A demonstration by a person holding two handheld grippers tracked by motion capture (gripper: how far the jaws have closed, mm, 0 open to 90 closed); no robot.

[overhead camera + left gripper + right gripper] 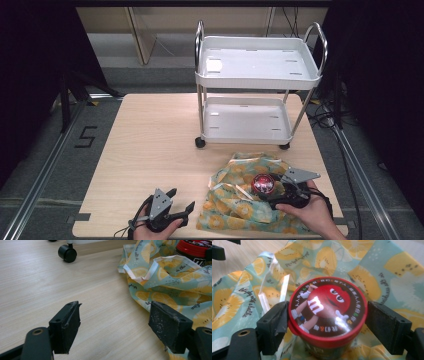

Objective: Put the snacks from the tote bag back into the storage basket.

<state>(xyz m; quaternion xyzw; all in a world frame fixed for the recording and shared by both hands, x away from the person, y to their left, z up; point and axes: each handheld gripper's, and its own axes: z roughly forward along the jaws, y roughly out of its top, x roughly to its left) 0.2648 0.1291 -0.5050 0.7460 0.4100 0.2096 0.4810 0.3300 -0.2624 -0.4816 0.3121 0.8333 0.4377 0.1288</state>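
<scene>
Cart: a white cart (257, 65) with 2 trays and chrome handles stands at the far side of the wooden table (150, 150), well apart from both grippers; 1 black caster (67, 253) shows in the left gripper view, beyond the open wood.
Bag: a crumpled bag (240, 197) printed with lemon slices on pale blue lies on the near right part of the table; its folds rise around the tub and 1 shiny edge (284, 287) stands up just beside the tub's left side.
In the way: no object lies between the left gripper and the bag's near edge, just bare wood; the bag's folds crowd the tub below its lid.
Tub: a round tub with a red lid (327, 312) showing a red candy figure stands upright on the bag, near the table's right front.
Right gripper: the right gripper (327, 322), held in the person's right hand (315, 212), has 1 jaw on each side of the tub, just under the lid rim; both pads touch it, so the jaws grasp the tub.
Left gripper: the left gripper (115, 322) sits low over the table at the near left, jaws spread wide and holding nothing; its right pad overlaps the bag's edge in its own view.
</scene>
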